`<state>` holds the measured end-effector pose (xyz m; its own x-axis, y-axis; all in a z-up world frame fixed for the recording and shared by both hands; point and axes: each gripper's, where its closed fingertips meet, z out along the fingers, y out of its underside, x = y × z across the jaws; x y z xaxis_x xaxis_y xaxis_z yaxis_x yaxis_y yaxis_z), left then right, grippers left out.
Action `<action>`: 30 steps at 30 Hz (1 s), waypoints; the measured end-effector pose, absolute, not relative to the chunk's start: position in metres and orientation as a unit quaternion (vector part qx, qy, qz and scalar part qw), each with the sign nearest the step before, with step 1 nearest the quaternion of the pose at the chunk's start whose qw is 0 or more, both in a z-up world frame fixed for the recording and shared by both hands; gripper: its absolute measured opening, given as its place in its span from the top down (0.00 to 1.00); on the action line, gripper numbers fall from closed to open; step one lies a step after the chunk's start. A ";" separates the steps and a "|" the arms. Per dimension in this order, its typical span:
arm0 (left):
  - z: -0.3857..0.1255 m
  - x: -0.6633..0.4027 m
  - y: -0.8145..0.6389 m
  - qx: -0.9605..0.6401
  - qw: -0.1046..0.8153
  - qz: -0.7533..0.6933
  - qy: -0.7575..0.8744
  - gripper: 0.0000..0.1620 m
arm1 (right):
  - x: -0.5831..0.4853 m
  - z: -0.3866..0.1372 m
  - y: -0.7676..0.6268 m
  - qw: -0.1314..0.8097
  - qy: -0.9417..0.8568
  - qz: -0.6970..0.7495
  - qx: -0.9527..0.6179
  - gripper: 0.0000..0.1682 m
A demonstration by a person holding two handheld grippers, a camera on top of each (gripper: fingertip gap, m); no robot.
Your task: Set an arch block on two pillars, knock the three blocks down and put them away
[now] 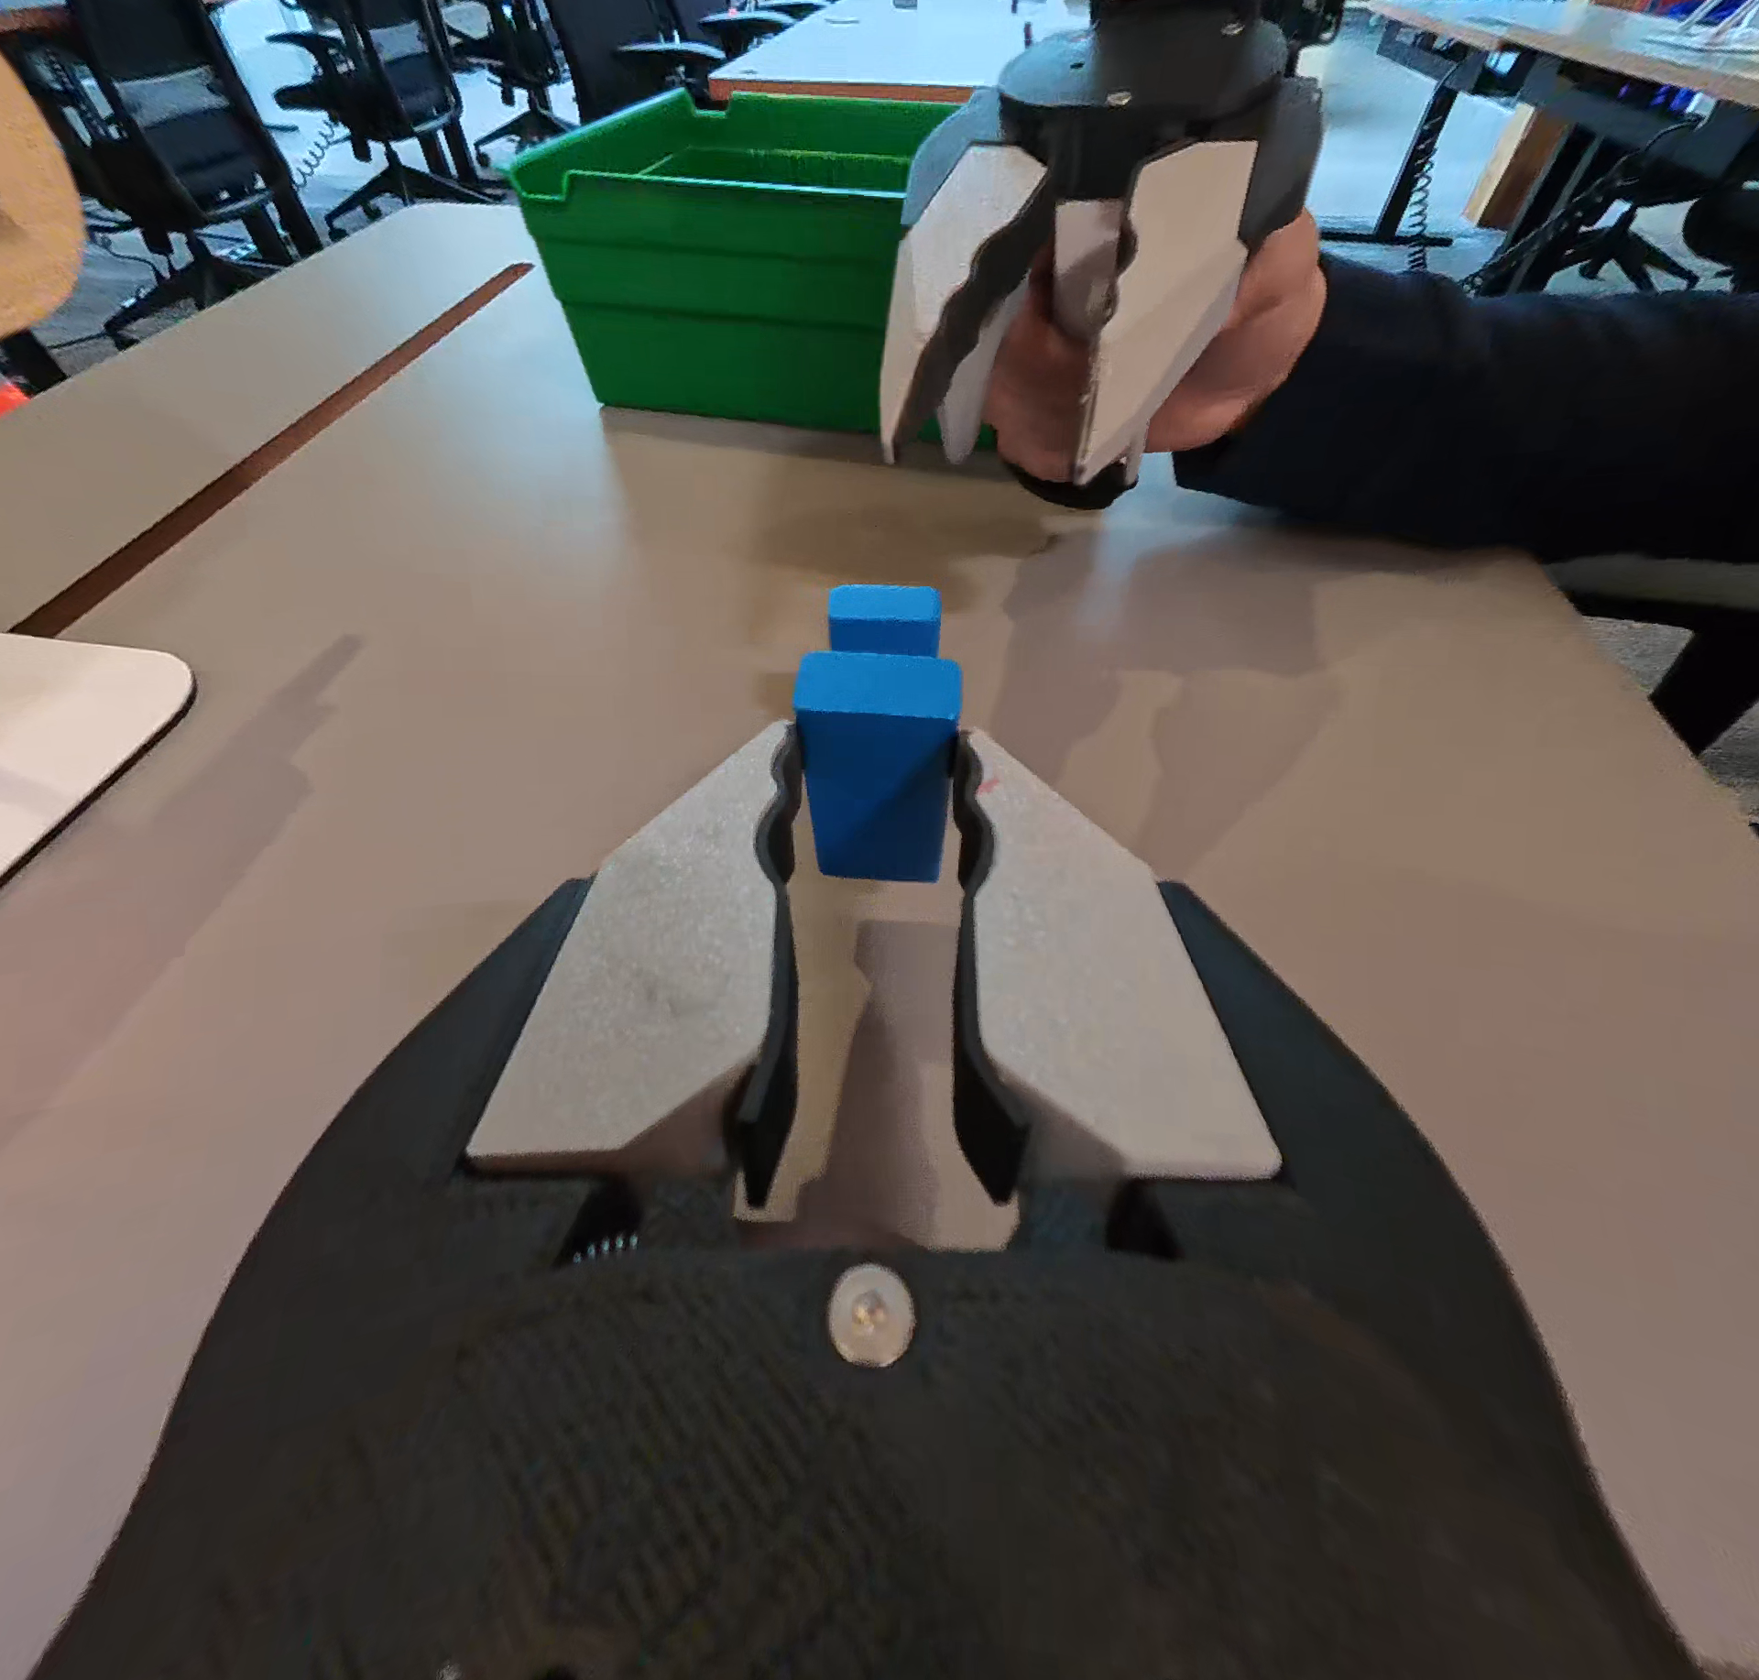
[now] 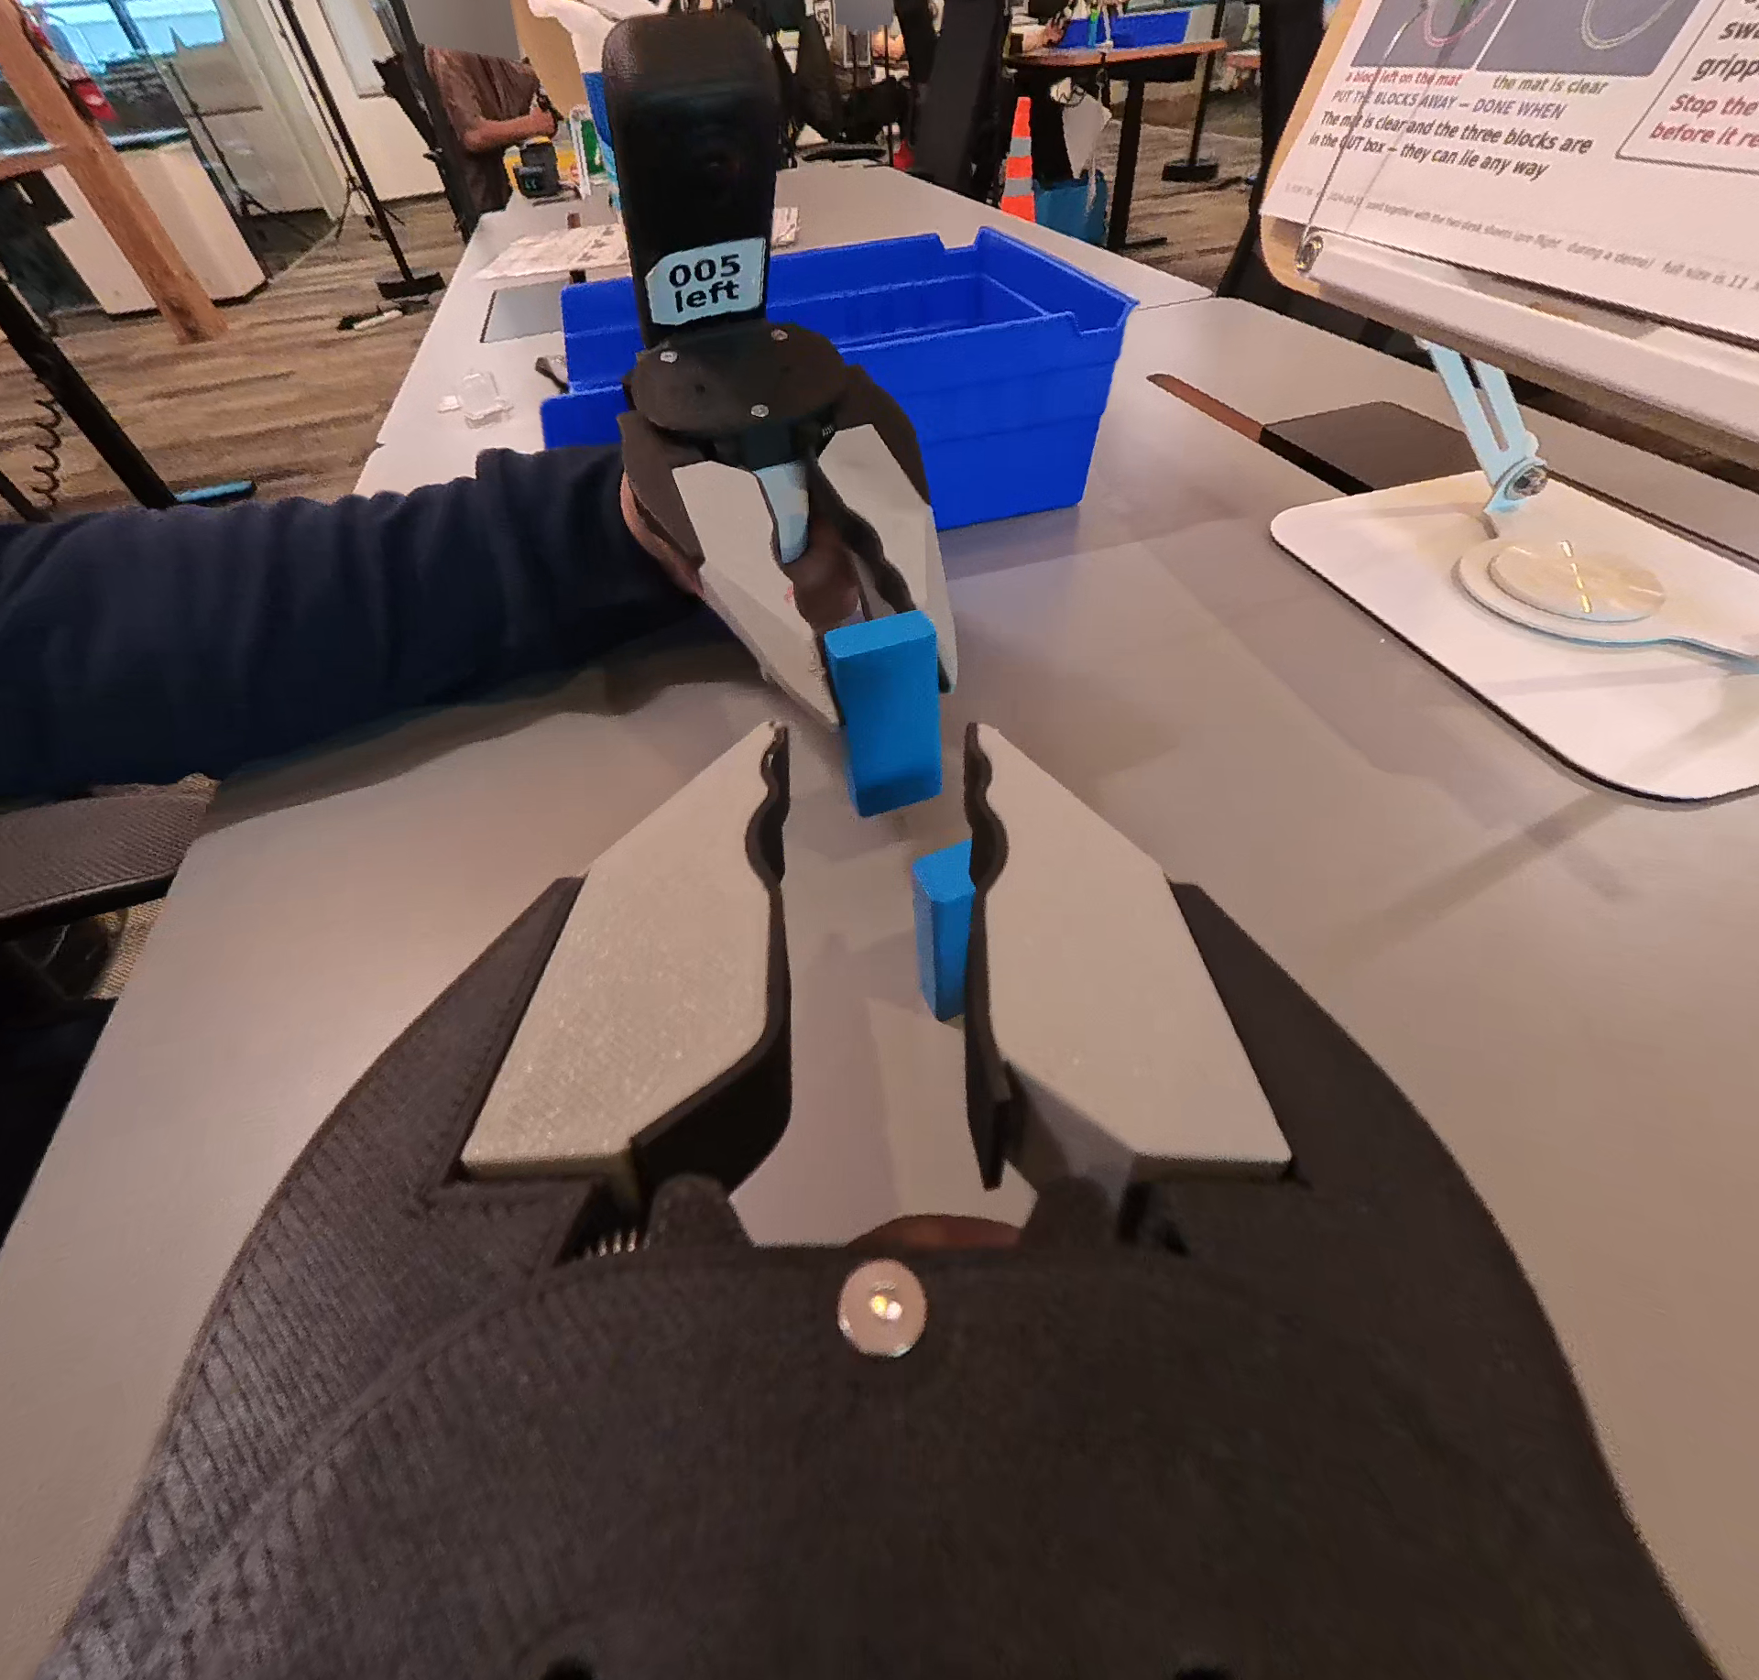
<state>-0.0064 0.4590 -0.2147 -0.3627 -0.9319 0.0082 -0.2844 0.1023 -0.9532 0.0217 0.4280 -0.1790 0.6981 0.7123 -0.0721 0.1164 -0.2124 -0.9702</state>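
Right wrist view alone shows the blue bin (image 2: 999,397) behind the left claw (image 2: 885,683).

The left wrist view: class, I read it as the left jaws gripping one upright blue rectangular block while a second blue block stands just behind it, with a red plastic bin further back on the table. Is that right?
One detail is wrong: the plastic bin is green, not red, as the left wrist view shows. The left gripper does grip one upright blue rectangular block, with the second blue block just behind.
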 end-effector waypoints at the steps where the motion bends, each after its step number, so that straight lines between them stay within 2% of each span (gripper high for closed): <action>1: -0.216 -0.007 0.462 -0.460 0.332 -0.484 0.666 0.82 | 0.022 -0.181 0.429 0.557 -0.283 0.267 -0.734 0.80; 12: -0.227 -0.008 0.456 -0.457 0.328 -0.450 0.694 0.82 | 0.035 -0.212 0.435 0.523 -0.307 0.234 -0.760 0.74; 19: -0.230 -0.009 0.452 -0.451 0.321 -0.447 0.703 0.82 | 0.032 -0.221 0.439 0.514 -0.332 0.267 -0.745 0.69; 25: -0.230 -0.009 0.452 -0.450 0.319 -0.448 0.704 0.82 | 0.028 -0.221 0.444 0.510 -0.350 0.272 -0.737 0.72; 30: -0.232 -0.009 0.450 -0.448 0.315 -0.443 0.710 0.82 | 0.026 -0.222 0.443 0.509 -0.360 0.266 -0.735 0.82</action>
<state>-0.0095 0.4497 -0.2325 -0.4008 -0.9148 -0.0504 -0.3577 0.2069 -0.9106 0.0262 0.4428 -0.2223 0.5987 0.8006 -0.0250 0.2581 -0.2224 -0.9402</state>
